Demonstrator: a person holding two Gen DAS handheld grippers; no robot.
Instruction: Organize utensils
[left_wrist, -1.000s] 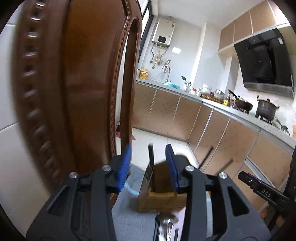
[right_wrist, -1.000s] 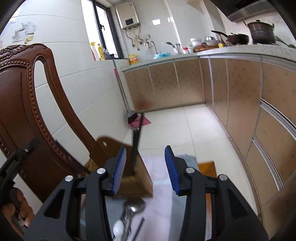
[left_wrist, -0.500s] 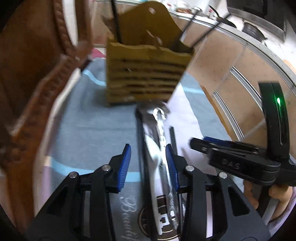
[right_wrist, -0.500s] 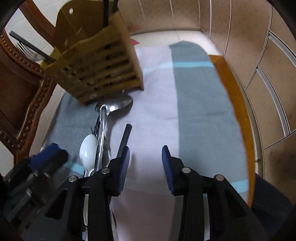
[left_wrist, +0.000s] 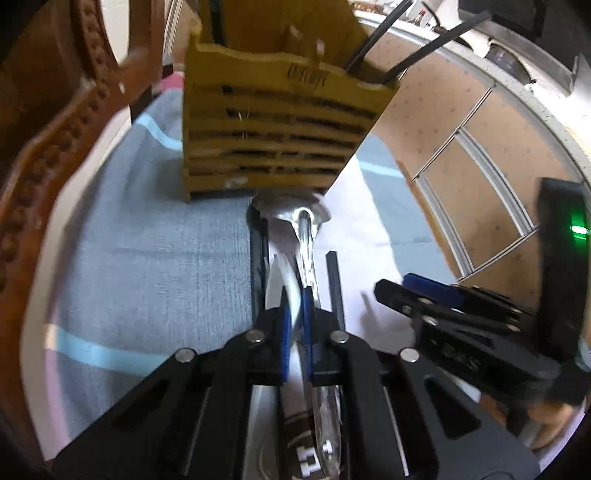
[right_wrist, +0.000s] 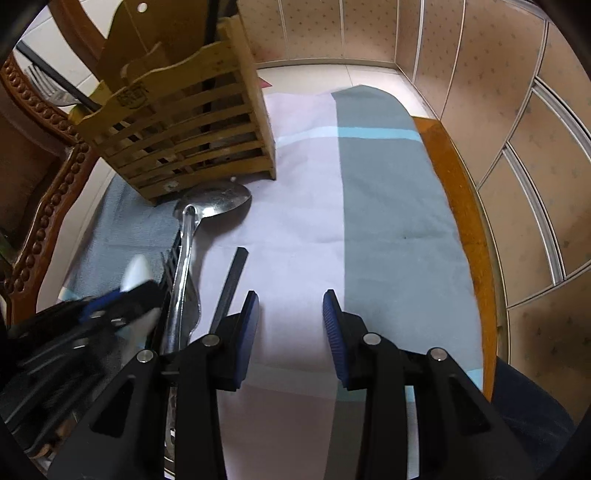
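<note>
While my left gripper (left_wrist: 294, 310) pinches the light, slippery white plastic spoon (left_wrist: 282, 284) mid-handle, my right gripper (right_wrist: 289, 325) gapes, unloaded.

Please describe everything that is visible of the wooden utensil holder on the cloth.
The slatted yellow-brown wooden utensil holder stands upright at the far end of the grey and pale cloth, beside the carved brown chair. Its front and side are horizontal slats with gaps, under a wavy top edge with a printed mark. A taller back board has a round hole. Dark sticks and a fork lean out. The large steel ladle lies against its base.
</note>
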